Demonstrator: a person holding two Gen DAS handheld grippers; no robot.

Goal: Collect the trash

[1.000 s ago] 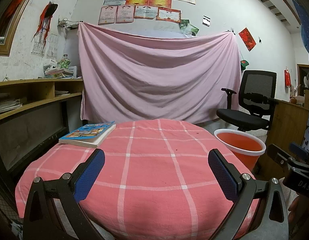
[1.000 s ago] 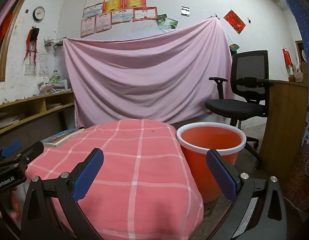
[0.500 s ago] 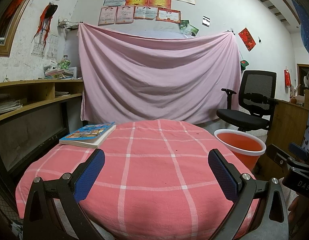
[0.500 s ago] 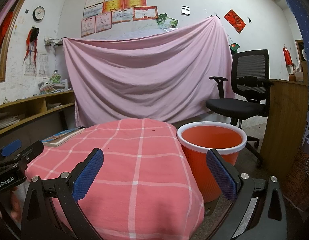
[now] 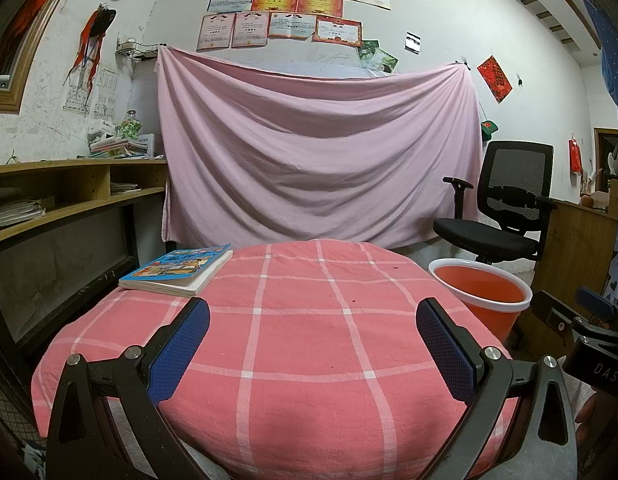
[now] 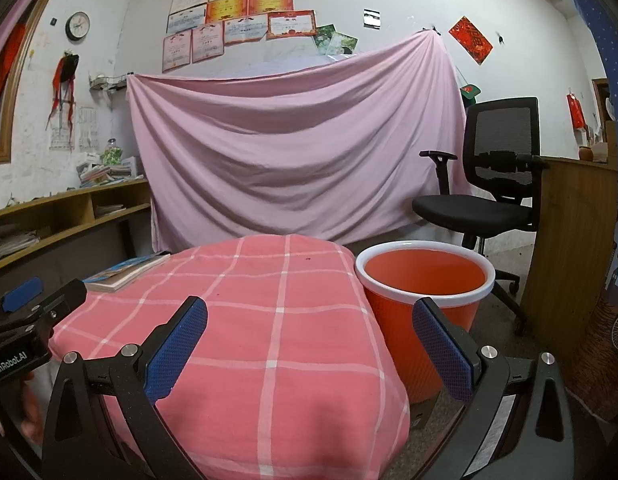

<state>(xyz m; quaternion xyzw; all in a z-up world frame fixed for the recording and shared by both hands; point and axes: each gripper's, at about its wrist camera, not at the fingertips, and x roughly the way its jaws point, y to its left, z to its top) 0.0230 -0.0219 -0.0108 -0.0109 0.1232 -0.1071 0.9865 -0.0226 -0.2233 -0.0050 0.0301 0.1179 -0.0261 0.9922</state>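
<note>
An orange bin with a white rim stands on the floor to the right of the round table under a pink checked cloth; the same bin shows at the right in the left wrist view. Its inside looks bare from here. My left gripper hangs open over the near part of the cloth, holding nothing. My right gripper is open too, straddling the table's right edge and the bin. No loose trash shows on the cloth, only a few tiny dark specks.
A picture book lies at the table's far left. A black office chair stands behind the bin, a wooden desk at the right, wooden shelves at the left. A pink sheet covers the back wall.
</note>
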